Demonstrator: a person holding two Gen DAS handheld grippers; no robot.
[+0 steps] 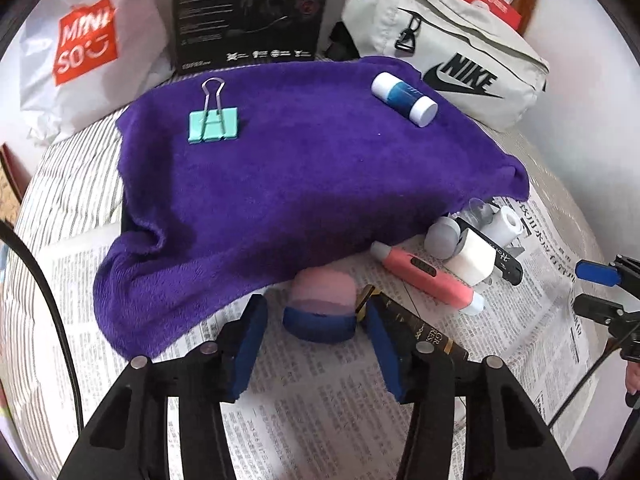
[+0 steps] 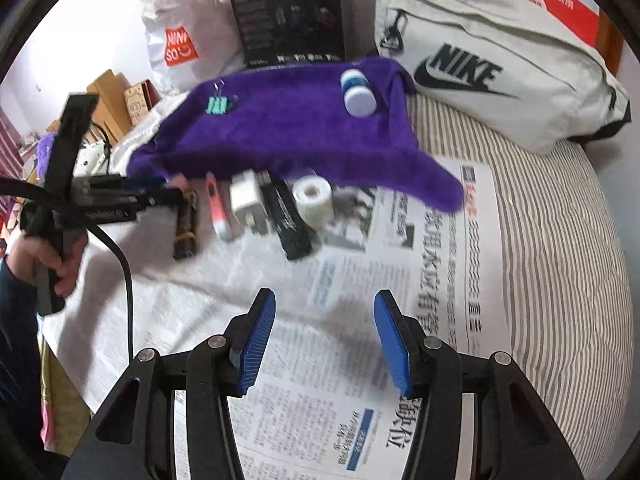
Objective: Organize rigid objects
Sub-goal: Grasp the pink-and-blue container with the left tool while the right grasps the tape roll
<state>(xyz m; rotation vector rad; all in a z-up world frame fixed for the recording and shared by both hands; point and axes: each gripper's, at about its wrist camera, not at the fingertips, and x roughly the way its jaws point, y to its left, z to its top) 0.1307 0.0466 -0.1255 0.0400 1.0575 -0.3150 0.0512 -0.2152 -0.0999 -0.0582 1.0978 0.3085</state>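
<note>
Fingers (image 1: 256,320) flank pink-and-blue cylinder (image 1: 322,304), seemingly not gripping.

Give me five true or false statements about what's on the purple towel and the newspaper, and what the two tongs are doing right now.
1. A mint green binder clip lies on the purple towel. True.
2. The white and blue tube lies on the newspaper. False: it lies on the towel, near the Nike bag.
3. The left tongs are open, with a pink and blue round object between their pads. True.
4. The right tongs grip the black bar. False: they are open and hold nothing, above the newspaper.
5. The pink pen-shaped item lies on the towel. False: it lies on the newspaper beside the towel's edge.
</note>
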